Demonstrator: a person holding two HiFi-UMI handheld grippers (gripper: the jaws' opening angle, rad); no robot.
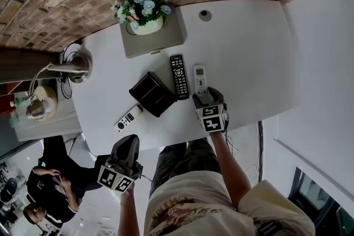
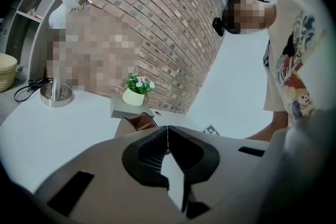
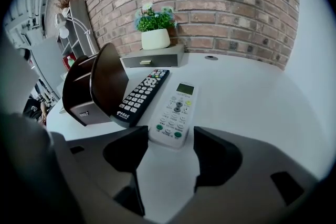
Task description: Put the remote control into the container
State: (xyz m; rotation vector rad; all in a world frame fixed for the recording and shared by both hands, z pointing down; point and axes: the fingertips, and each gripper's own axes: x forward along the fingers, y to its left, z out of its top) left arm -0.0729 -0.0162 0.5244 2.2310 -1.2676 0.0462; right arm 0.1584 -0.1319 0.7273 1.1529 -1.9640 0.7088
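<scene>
Container (image 1: 152, 94) – dark brown, open, on the white table (image 1: 249, 52). A black remote (image 1: 178, 75) lies against the container's right side, and the white remote control (image 1: 200, 79) lies flat just beyond it. Right gripper (image 3: 169, 153): jaws spread wide, gripping nothing, with the white remote's near end at their mouth. Left gripper (image 2: 168, 140): jaws clenched together, empty – held off the table edge, below and left of the container.
</scene>
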